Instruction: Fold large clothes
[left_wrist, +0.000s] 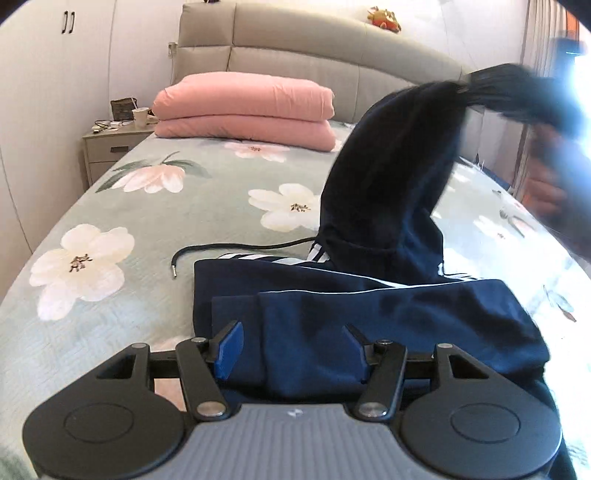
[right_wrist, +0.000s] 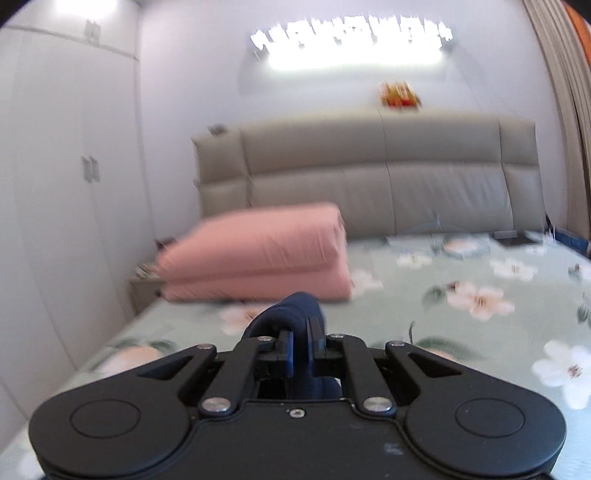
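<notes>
A bed (left_wrist: 184, 206) with a pale green, flower-printed cover fills both views, a grey padded headboard (left_wrist: 314, 55) behind it. A folded pink quilt (left_wrist: 245, 110) lies near the headboard. The navy garment (left_wrist: 369, 314) with white stripes lies on the near part of the cover, partly folded; one part of it (the hood, by the look of it) is pulled up and to the right, its top end blurred. The left gripper (left_wrist: 291, 354) stands about half open, blue pads either side of the garment's near folded edge; whether they press the cloth cannot be told. The right gripper (right_wrist: 300, 350) is nearly closed, clamping a bunch of the navy cloth above the bed. The garment's black drawstring (left_wrist: 236, 249) trails left across the cover.
</notes>
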